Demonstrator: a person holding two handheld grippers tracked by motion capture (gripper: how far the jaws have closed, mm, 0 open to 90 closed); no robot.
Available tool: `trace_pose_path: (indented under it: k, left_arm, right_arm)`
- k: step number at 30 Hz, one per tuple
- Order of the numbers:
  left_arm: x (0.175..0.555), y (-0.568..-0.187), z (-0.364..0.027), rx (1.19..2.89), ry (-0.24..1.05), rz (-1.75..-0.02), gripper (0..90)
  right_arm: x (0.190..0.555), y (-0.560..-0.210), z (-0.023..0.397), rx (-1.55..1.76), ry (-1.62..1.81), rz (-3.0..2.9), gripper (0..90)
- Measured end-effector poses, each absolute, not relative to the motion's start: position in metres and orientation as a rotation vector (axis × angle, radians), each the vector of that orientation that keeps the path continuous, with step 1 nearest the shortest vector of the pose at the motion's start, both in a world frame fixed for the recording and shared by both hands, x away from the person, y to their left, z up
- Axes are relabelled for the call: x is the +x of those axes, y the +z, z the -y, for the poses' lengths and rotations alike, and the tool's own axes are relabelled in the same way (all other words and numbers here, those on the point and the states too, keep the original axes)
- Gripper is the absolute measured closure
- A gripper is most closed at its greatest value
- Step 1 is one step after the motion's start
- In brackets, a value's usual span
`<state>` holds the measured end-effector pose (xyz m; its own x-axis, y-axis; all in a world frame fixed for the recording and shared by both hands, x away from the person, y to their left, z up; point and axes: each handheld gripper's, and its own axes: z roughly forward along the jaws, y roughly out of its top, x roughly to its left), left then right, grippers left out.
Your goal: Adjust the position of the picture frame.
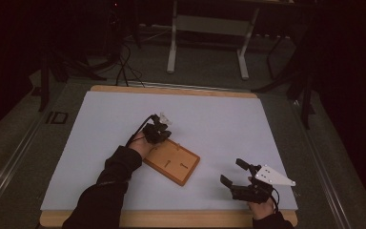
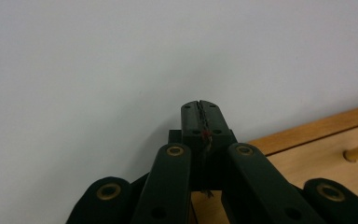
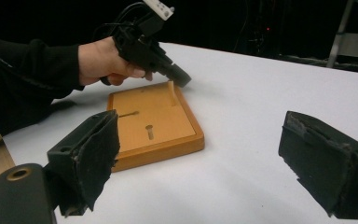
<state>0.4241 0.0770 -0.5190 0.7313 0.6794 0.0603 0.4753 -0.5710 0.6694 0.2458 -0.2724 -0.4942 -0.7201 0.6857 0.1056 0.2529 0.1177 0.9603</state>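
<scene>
— What's the board like?
— I see a flat orange-brown wooden peg board (image 1: 172, 163) with short pegs, lying mid-table on the white sheet (image 1: 100, 124). I read no writing.
— Grippers?
— My left gripper (image 1: 163, 132) is pressed together over its far edge; my right gripper (image 1: 233, 172) is spread, well apart.

Dark room, white-legged desk (image 1: 208, 28) (grey floor (image 1: 205, 71)) behind.

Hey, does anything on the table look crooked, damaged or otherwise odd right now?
The wooden peg board lies askew, turned diagonally to the table edges. Of its pegs, one at the far corner leans. The right gripper's pads look frayed. Nothing is spilled.
</scene>
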Motion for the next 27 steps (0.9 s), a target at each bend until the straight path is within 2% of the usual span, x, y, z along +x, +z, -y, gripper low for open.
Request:
trace_pose_path:
  k: [27]
  left_arm:
    - [0.390, -0.518, -0.116, 2.284, 0.338, -0.872, 90.0]
  right_arm:
    - [0.247, -0.495, 0.268, 0.911, 1.627, -2.049, 12.0]
